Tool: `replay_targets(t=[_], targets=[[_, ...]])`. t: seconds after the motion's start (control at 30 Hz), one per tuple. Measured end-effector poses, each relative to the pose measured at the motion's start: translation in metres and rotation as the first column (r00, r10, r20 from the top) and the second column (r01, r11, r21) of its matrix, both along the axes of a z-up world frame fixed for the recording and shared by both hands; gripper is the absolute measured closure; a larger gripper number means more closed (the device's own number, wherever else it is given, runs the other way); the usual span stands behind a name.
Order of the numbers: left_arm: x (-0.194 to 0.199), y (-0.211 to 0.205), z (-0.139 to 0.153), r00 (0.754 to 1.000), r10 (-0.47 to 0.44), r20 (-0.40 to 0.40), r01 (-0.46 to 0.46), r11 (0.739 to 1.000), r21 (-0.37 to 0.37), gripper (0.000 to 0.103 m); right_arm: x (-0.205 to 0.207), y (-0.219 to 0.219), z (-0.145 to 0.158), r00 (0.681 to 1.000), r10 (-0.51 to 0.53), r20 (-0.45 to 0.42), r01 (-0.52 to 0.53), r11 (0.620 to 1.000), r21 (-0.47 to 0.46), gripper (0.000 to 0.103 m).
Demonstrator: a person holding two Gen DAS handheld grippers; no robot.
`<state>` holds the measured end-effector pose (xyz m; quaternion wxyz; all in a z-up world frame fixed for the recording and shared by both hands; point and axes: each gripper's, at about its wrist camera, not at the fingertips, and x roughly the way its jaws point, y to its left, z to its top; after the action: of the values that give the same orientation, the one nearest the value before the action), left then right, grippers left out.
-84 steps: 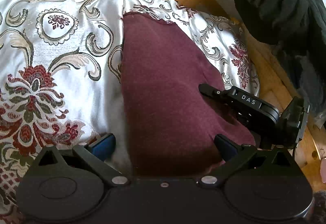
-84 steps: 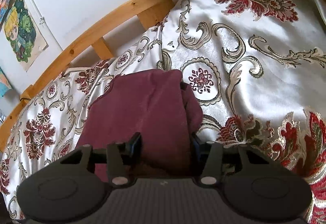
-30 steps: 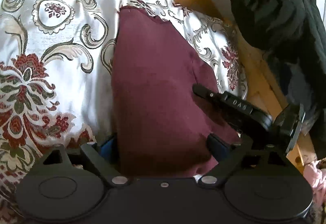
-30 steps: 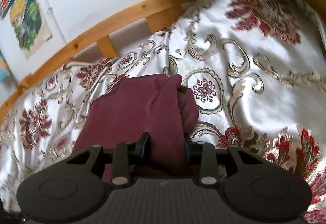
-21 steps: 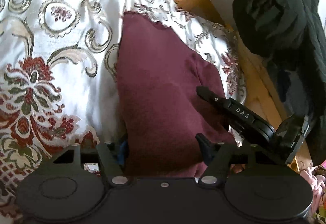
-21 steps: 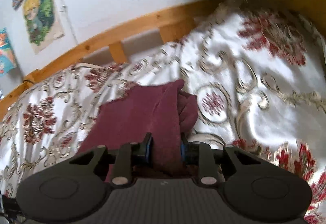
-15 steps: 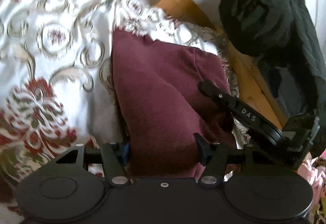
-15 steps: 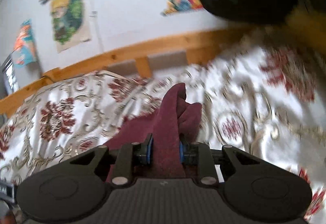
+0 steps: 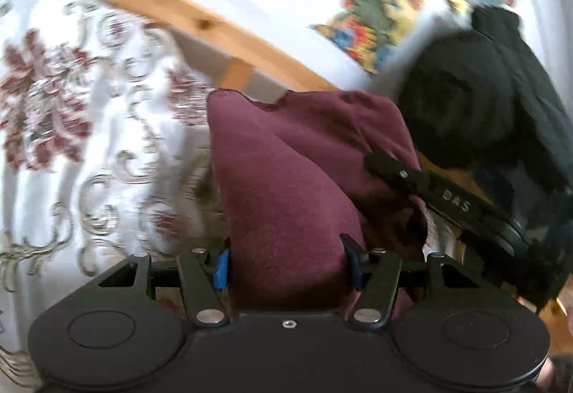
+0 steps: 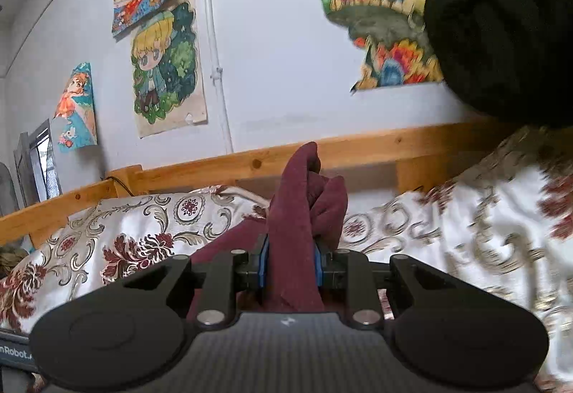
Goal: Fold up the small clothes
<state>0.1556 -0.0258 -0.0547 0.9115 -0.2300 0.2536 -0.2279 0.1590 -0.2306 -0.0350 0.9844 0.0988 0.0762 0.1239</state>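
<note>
A maroon garment [image 9: 286,185] is lifted off the patterned bedspread [image 9: 71,128] and held at two places. My left gripper [image 9: 286,264] is shut on a thick fold of it, blue pads pressing both sides. In the right wrist view the same maroon garment [image 10: 304,214] bunches up between the pads of my right gripper [image 10: 290,266], which is shut on it. The cloth stands up above the fingers and trails down to the left onto the bed. The right gripper's black body, marked DAS [image 9: 451,199], shows at the right of the left wrist view, beside the cloth.
A wooden bed rail [image 10: 358,149] runs along the far side of the bedspread [image 10: 125,232]. Black clothing [image 9: 483,99] hangs at the right; black clothing [image 10: 501,17] fills the upper right. Colourful posters [image 10: 164,63] cover the white wall.
Both grippers closed on the maroon garment and rose, lifting it from lying flat on the bed. Both views tilted up, so the wall and posters now show.
</note>
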Motion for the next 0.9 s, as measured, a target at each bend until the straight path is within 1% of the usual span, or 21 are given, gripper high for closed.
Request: replay_targets(t=[0.07,0.13,0.17,0.23,0.3,0.37,0.43,0.53,0.57,0.6,0.7,0.73,0.8,0.83,0.87,0.9], targets=[[0.011,0.01,-0.011,0.998,0.038,-0.052,-0.04,0.999,-0.028,0.042,0.017,0.007,-0.011,0.999,0.013,-0.034,-0.013,1.0,0.012,0.077],[0.021,0.014,-0.026,0.99,0.058,-0.126,-0.065,0.997,-0.051,0.042,0.026,0.01,-0.025,0.997,0.012,-0.071,-0.012,1.0,0.0,0.077],[0.026,0.013,-0.033,0.985,0.058,-0.162,-0.068,0.996,-0.053,0.042,0.031,0.011,-0.033,0.995,0.007,-0.096,-0.008,1.0,-0.011,0.077],[0.033,0.009,-0.043,0.975,0.06,-0.214,-0.067,0.997,-0.026,0.042,0.039,0.009,-0.048,0.99,-0.02,-0.14,0.016,0.999,-0.027,0.077],[0.032,0.002,-0.047,0.974,0.067,-0.218,-0.066,0.998,0.013,0.041,0.045,0.001,-0.059,0.984,-0.053,-0.17,0.05,0.998,-0.022,0.076],[0.032,0.0,-0.046,0.975,0.064,-0.211,-0.062,0.998,0.018,0.04,0.051,-0.009,-0.066,0.977,-0.068,-0.201,0.073,0.997,0.019,0.076],[0.033,0.003,-0.047,0.974,0.06,-0.218,-0.06,0.998,0.008,0.038,0.052,-0.014,-0.071,0.973,-0.077,-0.217,0.089,0.995,0.044,0.075],[0.039,0.006,-0.055,0.964,0.06,-0.26,-0.074,0.996,-0.042,0.036,0.052,-0.014,-0.077,0.97,-0.095,-0.224,0.103,0.994,0.023,0.071],[0.04,0.008,-0.057,0.959,0.06,-0.277,-0.08,0.995,-0.06,0.036,0.051,-0.013,-0.078,0.969,-0.1,-0.226,0.107,0.994,0.019,0.067],[0.04,0.008,-0.06,0.955,0.059,-0.289,-0.084,0.994,-0.072,0.036,0.05,-0.014,-0.078,0.968,-0.106,-0.228,0.113,0.994,0.015,0.059],[0.041,0.009,-0.062,0.949,0.058,-0.311,-0.088,0.992,-0.086,0.033,0.044,-0.018,-0.079,0.964,-0.13,-0.231,0.139,0.99,0.023,0.05],[0.04,0.008,-0.062,0.947,0.063,-0.316,-0.093,0.992,-0.081,0.029,0.043,-0.019,-0.079,0.962,-0.136,-0.237,0.147,0.989,0.028,0.048],[0.04,0.007,-0.061,0.945,0.069,-0.32,-0.097,0.993,-0.07,0.024,0.039,-0.022,-0.078,0.956,-0.155,-0.25,0.167,0.986,0.029,0.036],[0.04,0.007,-0.06,0.944,0.07,-0.322,-0.097,0.993,-0.067,0.022,0.037,-0.021,-0.078,0.953,-0.166,-0.255,0.178,0.984,0.024,0.033],[0.039,0.007,-0.06,0.944,0.071,-0.322,-0.097,0.993,-0.067,0.02,0.034,-0.022,-0.077,0.951,-0.174,-0.257,0.186,0.982,0.022,0.026],[0.039,0.007,-0.059,0.944,0.071,-0.323,-0.097,0.993,-0.065,0.017,0.03,-0.022,-0.076,0.95,-0.176,-0.257,0.19,0.981,0.029,0.02]])
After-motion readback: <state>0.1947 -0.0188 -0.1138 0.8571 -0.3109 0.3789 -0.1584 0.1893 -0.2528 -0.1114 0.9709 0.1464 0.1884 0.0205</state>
